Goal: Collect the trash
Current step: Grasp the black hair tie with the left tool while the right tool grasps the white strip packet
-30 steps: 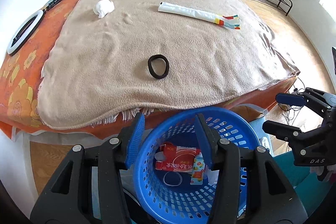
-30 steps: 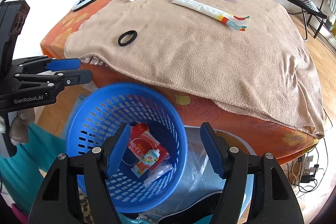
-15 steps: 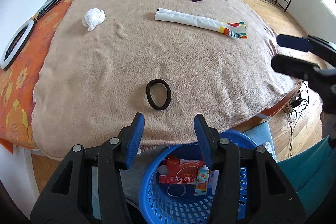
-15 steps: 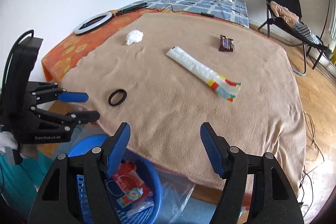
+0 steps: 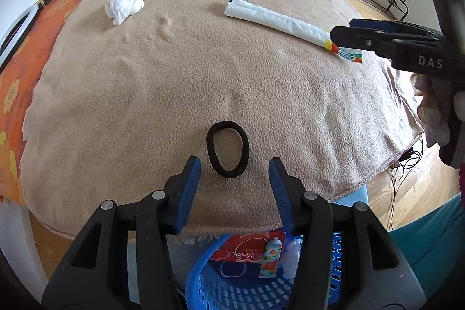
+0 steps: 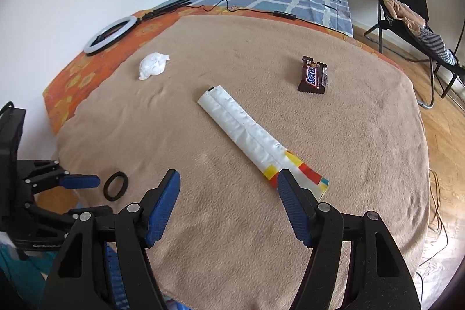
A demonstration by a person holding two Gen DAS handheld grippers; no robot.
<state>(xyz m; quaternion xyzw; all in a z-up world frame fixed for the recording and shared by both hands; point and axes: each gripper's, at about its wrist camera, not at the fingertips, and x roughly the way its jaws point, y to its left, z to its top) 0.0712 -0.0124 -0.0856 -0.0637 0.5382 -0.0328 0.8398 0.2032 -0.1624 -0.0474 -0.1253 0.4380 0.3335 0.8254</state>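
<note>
While our left fingers (image 5: pixel 234 175) gape empty at lower centre, a black hair tie (image 5: pixel 227 148) lies between their tips; the blue basket (image 5: pixel 232 285) sits below. From the right wrist, our right fingers (image 6: pixel 228 191) spread empty, the long white wrapper (image 6: pixel 250 137) mid-frame on the beige blanket (image 6: pixel 363 150).

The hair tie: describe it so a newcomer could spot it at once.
Start at the tan blanket covering the bed. Near its front edge, just ahead of the left gripper, lies the hair tie. It is the only black ring; the tissue and both wrappers lie farther back.
</note>
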